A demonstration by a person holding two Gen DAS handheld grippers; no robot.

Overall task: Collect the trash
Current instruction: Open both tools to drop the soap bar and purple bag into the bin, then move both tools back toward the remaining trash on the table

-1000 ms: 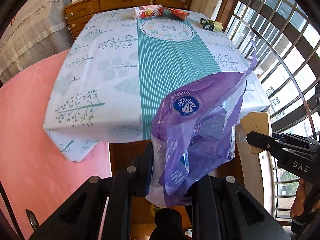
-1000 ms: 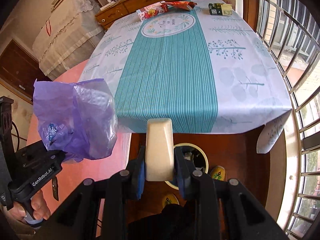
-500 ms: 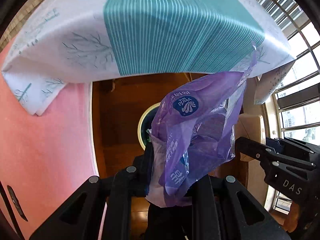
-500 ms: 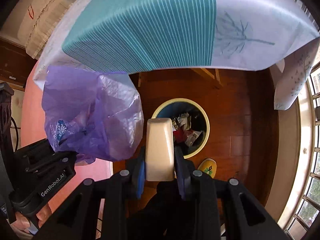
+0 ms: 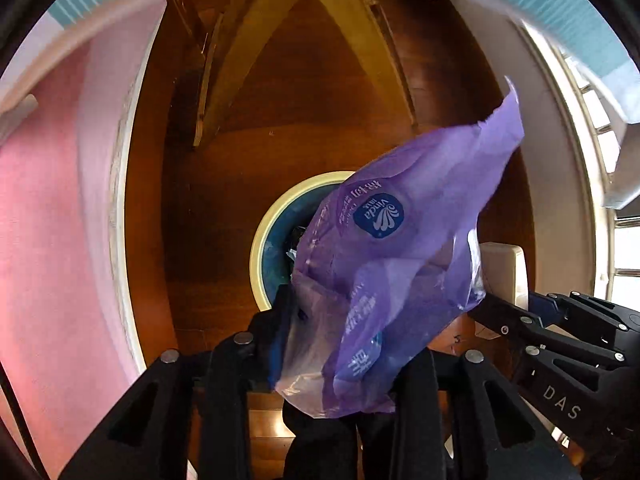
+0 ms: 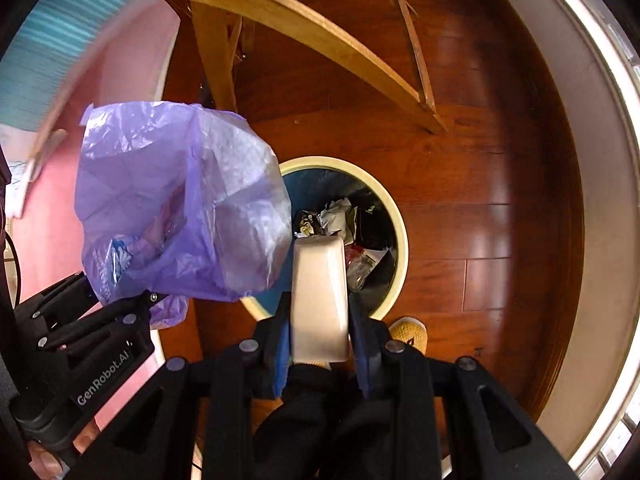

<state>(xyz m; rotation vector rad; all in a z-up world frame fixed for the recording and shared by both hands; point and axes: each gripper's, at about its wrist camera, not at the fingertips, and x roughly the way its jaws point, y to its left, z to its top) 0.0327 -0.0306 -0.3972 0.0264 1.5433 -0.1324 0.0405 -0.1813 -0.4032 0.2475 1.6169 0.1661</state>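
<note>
Grippers are both hovering loaded over the bin [image 6: 394, 216]: the left gripper [image 5: 340, 344] is clamping a purple bag [image 5: 400, 264], the right gripper [image 6: 319, 320] a cream block [image 6: 319, 292]. Judging by the views, the bag is overhanging the bin's left rim, so it should be centred before letting go. Surface [image 6: 44, 32] edge and legs [image 6: 304, 24] are lying ahead; floor [image 6: 500, 184] to the right is offering room.

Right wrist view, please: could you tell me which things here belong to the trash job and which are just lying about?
Job:
- purple plastic bag, held by left gripper
- beige block, held by right gripper
- trash bin

Lying about:
- wooden table legs
- tablecloth
- yellow slipper
</note>
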